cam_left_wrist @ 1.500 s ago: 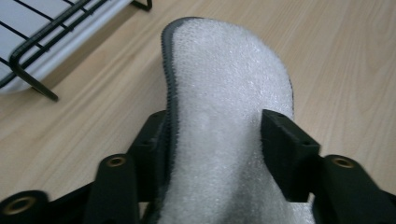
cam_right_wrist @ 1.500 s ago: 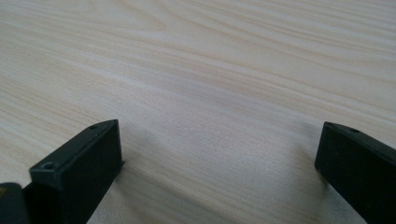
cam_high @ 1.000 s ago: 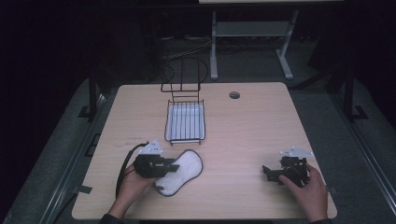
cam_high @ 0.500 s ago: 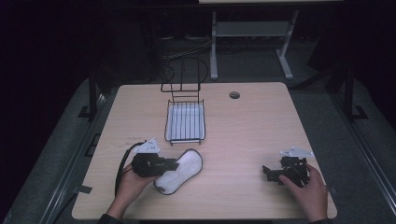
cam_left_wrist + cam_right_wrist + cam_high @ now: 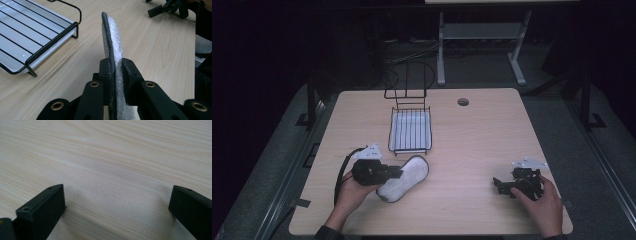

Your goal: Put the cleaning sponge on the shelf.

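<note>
L gripper point(image 5: 115, 75) has just been closing and now pinches the insole point(image 5: 112, 40) at one end, held on edge, toe end out toward the rack point(image 5: 410, 131), which sits just beyond on the table point(image 5: 482, 145). R gripper point(image 5: 504, 186) rests well apart at the right w/ jaws wide, nothing between them. Risks: grip is near one end only, so the soft insole could sag, twist or slip when lifted; its free end may catch the rack's wire rim. Hard to tell: how deep the pads bite, and the insole's underside.
</note>
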Action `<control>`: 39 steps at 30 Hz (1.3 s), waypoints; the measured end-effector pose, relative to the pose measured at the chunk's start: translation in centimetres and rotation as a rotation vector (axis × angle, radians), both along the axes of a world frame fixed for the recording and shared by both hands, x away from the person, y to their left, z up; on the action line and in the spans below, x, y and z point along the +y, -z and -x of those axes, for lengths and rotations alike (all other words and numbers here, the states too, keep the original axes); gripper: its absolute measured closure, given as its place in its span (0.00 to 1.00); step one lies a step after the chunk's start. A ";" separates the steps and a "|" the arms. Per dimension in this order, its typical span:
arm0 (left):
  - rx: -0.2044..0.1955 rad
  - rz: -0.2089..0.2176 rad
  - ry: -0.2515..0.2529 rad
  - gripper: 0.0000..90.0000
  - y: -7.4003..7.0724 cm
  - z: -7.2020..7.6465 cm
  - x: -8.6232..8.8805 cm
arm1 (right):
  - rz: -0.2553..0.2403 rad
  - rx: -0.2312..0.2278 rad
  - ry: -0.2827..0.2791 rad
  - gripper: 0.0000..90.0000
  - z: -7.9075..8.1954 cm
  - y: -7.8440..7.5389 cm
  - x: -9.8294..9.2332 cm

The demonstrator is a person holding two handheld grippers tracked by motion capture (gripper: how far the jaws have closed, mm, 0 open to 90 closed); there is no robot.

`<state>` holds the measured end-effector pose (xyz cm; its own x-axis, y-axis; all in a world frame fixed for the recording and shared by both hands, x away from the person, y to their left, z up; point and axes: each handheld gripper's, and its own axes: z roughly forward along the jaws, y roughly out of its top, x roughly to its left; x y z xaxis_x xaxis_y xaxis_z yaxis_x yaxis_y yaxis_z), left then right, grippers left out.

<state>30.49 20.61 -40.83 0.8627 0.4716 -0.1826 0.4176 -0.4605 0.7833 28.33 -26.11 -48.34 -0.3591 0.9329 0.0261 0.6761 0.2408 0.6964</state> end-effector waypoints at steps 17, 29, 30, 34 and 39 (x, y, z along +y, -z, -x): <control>-0.017 0.025 -0.029 0.88 -1.6 -1.2 0.8 | 0.000 0.000 -0.001 0.00 0.0 0.0 0.0; -0.024 0.052 -0.058 0.88 -2.6 -2.3 1.3 | 0.000 0.000 -0.001 0.00 0.0 0.0 0.0; -0.026 0.055 -0.061 0.88 -2.6 -2.4 1.3 | 0.000 0.000 -0.001 0.00 0.0 0.0 0.0; -0.029 0.064 -0.071 0.88 -2.9 -2.9 1.4 | 0.000 0.001 0.000 0.00 0.0 0.0 0.0; -0.023 0.073 -0.087 0.88 -3.0 -3.6 1.8 | 0.000 0.000 0.000 0.00 0.0 0.0 0.0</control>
